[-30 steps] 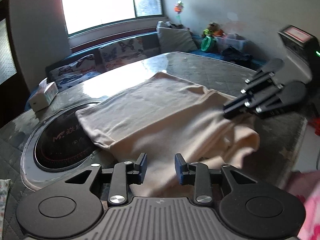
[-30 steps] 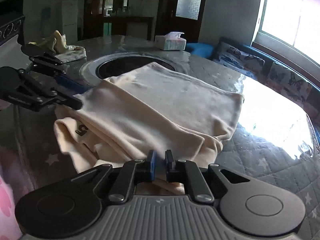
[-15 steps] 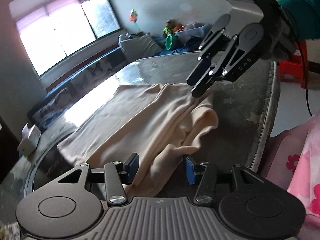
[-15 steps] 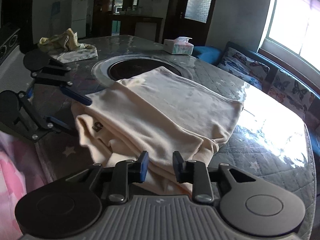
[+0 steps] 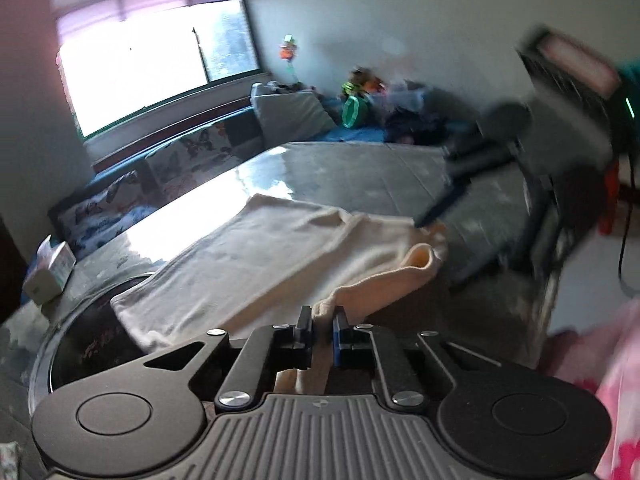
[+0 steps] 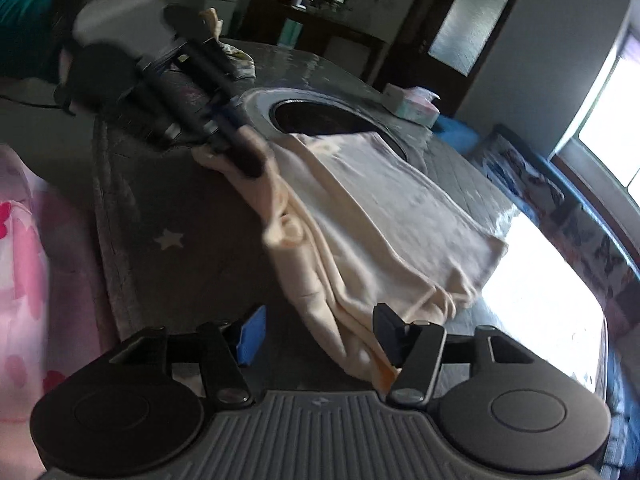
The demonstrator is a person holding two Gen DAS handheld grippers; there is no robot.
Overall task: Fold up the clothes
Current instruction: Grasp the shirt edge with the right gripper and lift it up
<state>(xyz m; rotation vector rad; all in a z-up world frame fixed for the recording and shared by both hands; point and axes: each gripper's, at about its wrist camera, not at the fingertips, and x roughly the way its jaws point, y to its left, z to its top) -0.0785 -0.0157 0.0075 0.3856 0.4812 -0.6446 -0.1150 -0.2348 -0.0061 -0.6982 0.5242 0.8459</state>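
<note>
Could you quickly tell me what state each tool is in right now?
Left tool: closed on the cream garment.
Right tool: open, holding nothing, cloth edge between its fingers.

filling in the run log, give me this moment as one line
task: fold clothes | left gripper: shut on cream garment edge | right gripper: open, at garment's other end | garment: partly folded on table

Each gripper is matte black plastic: the left gripper (image 5: 321, 325) and right gripper (image 6: 316, 334) share a ribbed grey base, round discs at five and seven o'clock, silver screws on the linkages and blue finger pads (image 6: 251, 335). The person wears a pink flowered garment (image 5: 616, 392) and a teal sleeve (image 6: 22, 8).
</note>
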